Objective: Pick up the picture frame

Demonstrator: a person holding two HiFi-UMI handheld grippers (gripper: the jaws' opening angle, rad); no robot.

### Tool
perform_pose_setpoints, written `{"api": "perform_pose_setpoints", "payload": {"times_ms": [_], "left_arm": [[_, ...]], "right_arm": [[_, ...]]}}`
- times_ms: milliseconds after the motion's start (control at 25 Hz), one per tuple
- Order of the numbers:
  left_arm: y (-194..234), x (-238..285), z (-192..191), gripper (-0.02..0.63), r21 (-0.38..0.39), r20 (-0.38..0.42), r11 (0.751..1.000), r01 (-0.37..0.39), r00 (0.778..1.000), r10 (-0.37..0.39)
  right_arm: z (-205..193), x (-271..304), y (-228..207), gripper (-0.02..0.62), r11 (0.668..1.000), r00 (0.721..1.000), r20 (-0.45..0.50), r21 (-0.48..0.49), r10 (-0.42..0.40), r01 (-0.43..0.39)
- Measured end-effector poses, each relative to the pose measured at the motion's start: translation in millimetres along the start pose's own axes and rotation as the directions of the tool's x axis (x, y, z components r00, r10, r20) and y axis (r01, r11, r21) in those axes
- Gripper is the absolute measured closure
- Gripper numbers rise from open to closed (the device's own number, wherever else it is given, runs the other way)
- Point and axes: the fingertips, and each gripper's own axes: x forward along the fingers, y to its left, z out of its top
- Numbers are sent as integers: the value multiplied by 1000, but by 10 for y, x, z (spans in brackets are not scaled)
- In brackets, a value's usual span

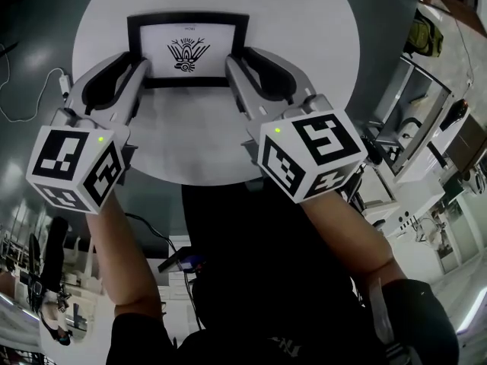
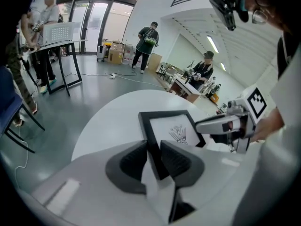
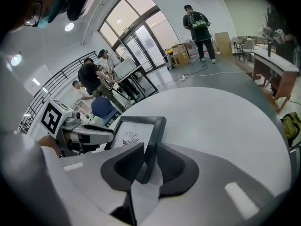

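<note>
Two pairs of hand-held tongs grip a black picture frame [image 1: 188,48] from either side on a round white tabletop [image 1: 304,36]. The frame sits on the half of the tabletop farther from the person, its long edges running across the head view. A black ornamental drawing [image 1: 187,55] shows on the white sheet inside it.

The left tongs [image 1: 135,61] are clamped on the frame's left rail. From their own camera we see the dark pads pressed to both faces of the rail, near the corner closest to the person. The right tongs [image 1: 243,55] are clamped the same way on the right rail, which stands edge-on between their pads in the right gripper view. Both point down and away from the person, and each carries a marker cube, the left one [image 1: 76,166] and the right one [image 1: 312,154], above bare forearms. We cannot tell whether the frame has left the surface.

Around the tabletop we make out a bright hall with a grey floor and glass doors [image 3: 141,36]. One person stands by cardboard boxes [image 2: 113,53], and another [image 2: 203,69] is at a desk. A small group [image 3: 94,79] gathers near a blue chair [image 3: 103,108]. A white cable [image 1: 23,97] trails across the floor left of the tabletop.
</note>
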Motion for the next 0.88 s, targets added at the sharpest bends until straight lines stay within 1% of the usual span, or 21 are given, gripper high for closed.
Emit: {"api": "perform_pose_setpoints", "payload": {"times_ms": [240,480,720,880], "left_arm": [[-160,-207,177,514,14,52,1000,-21,998,20],[-376,-622,484,515,9,137,999,-53,989,51],[-609,-1194,1194,515,10,258,994,-110,961,104],[-770,-1581,1472,514,4,320,991,-131,939,123]], "right_arm": [[170,-246,60,514,1000,999,39,-30,4,-3],[567,-707,279,517,995,993,114,-98,23,-11],[1332,-1238,516,518,982,974,218,-188,66,-25],[1683,-1602,745,520,968,957,272,-250,98,-28]]}}
